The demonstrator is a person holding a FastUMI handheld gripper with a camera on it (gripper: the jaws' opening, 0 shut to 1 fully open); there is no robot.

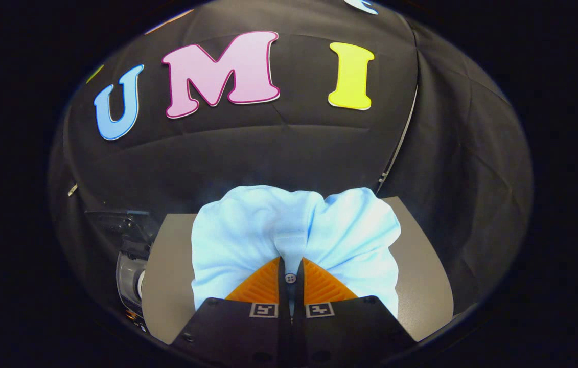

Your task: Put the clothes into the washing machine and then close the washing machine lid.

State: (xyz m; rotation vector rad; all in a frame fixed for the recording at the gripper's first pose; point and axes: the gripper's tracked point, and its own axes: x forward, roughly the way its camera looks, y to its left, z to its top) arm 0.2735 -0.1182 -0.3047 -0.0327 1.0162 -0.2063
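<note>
Gripper was closed down to a narrow slit, both fingers pinching a fold of the pale blue garment. A small button on the placket sat right in the gap between the fingertips, so the hold looked to be at the shirt's front strip. Cloth bunched into two lobes just ahead of the fingers, one toward 11 o'clock and one toward 1 o'clock, and draped down on either side of them.

Under the garment was a flat grey-tan surface. It extended out toward 3 o'clock and 9 o'clock from the fingers. Could not tell whether the shirt was lifted clear of it or resting on it in part.

At about 8 o'clock from the fingers, beside the edge of that surface, was a grey and dark rounded unit. It may have been the washing machine or part of it; too little was visible to be sure. Lid state and drum opening could not be read.

Progress, as judged: the pickup looked secured, garment in hand. Garment was not in any machine. Remaining: carry it over to the washer opening, release it inside, confirm no sleeve hung over the rim, then shut the lid. Roughly the first third done.

Risk noted: grip was on a thin fold, so the cloth could slip in transit.
</note>
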